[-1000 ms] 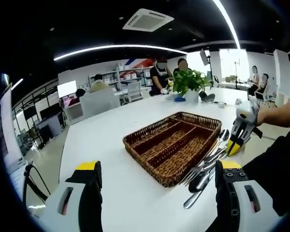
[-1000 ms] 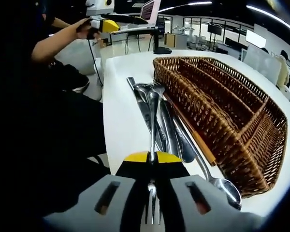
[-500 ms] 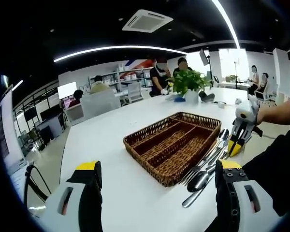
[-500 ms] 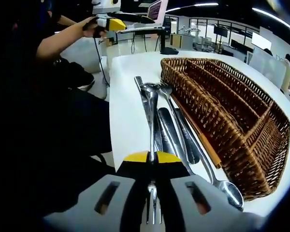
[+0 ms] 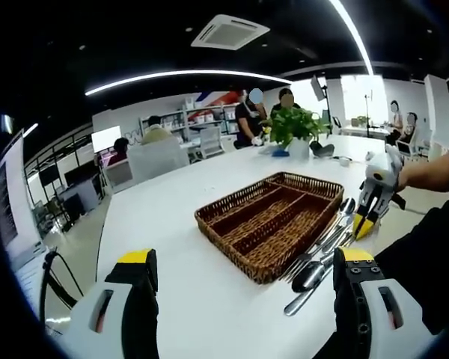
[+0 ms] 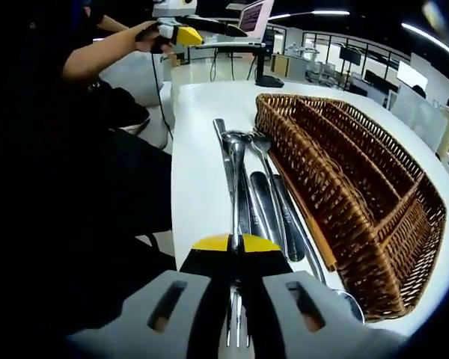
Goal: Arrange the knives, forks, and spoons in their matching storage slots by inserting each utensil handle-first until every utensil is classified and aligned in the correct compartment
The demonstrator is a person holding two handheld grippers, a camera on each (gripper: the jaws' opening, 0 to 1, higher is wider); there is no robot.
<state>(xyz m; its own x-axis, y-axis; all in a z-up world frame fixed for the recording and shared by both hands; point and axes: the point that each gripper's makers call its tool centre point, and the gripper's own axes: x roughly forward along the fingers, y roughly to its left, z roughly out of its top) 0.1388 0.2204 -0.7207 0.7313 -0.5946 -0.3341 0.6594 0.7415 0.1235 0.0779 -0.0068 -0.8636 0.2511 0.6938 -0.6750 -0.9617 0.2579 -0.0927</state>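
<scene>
One fork (image 6: 235, 217) sits clamped between the right claw (image 6: 236, 244) tips.

Brown woven wicker on the basket (image 5: 266, 224), a lighter tan on the compartment floors. Plain white across the desk (image 5: 179, 217). Shiny silver on the cutlery (image 6: 258, 202) along the basket's long side, nearest the desk edge, and on the fork (image 6: 235, 187). Black jaws tipped in yellow, pale grey bodies with a thin red mark, on the left gripper (image 5: 247, 269); same black, yellow and grey on the right gripper (image 6: 235, 247). Green leaves over a white pot (image 5: 297, 149) towards the desk's far edge. Black ceiling crossed by white light strips.
</scene>
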